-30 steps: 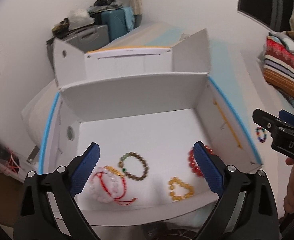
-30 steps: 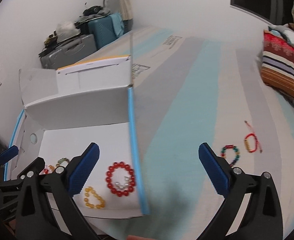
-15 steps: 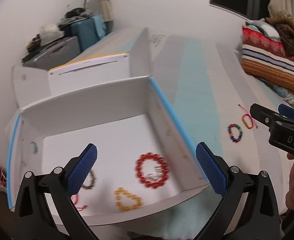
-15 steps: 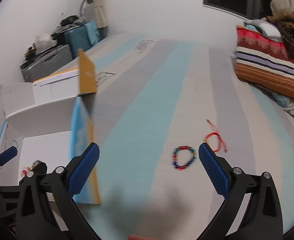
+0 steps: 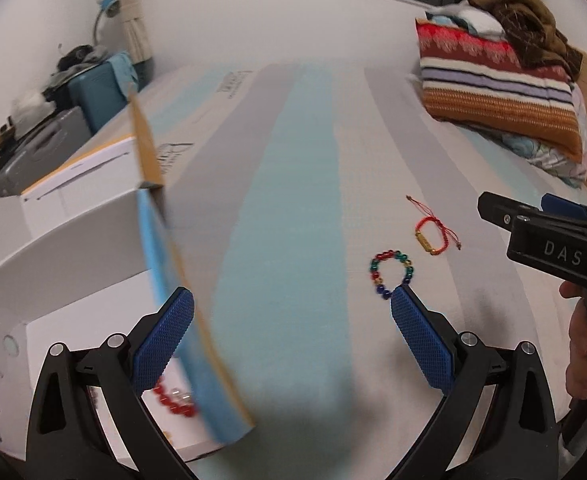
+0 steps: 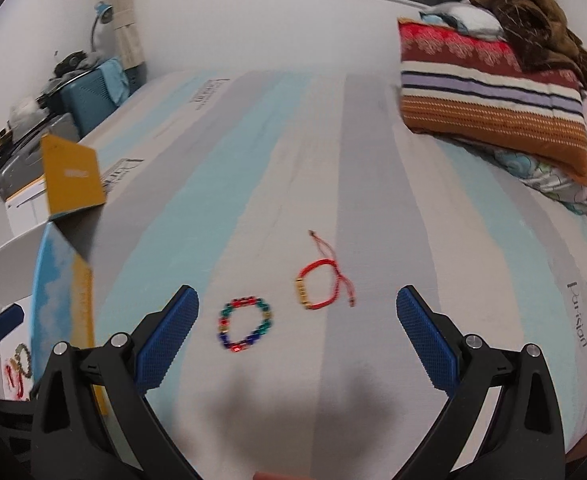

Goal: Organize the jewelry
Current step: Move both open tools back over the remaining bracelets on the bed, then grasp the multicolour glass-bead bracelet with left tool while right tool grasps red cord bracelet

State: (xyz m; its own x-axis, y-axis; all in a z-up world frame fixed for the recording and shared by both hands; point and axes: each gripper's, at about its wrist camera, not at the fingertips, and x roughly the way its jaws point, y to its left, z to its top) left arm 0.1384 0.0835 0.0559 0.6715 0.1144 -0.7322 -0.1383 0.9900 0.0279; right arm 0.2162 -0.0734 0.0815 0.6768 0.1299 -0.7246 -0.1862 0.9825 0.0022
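A multicoloured bead bracelet (image 6: pixel 244 325) and a red cord bracelet with a gold tube (image 6: pixel 320 290) lie on the striped mattress. Both show in the left wrist view too, the bead bracelet (image 5: pixel 391 273) and the red cord bracelet (image 5: pixel 432 234). My right gripper (image 6: pixel 297 322) is open and empty, just short of them. My left gripper (image 5: pixel 292 326) is open and empty over the mattress, its right finger tip by the bead bracelet. The open white box (image 5: pixel 53 240) at the left holds a red bead bracelet (image 5: pixel 173 398) and others partly hidden.
A folded striped blanket (image 6: pixel 493 96) with a brown coat on it lies at the far right. Suitcases and clutter (image 6: pixel 73 92) stand beyond the mattress at the far left. The box's blue and yellow side wall (image 6: pixel 61 280) stands left of my right gripper.
Both grippers have swung right, from over the box to over the mattress. The two loose bracelets now lie close in front of the right gripper. Both stay open.
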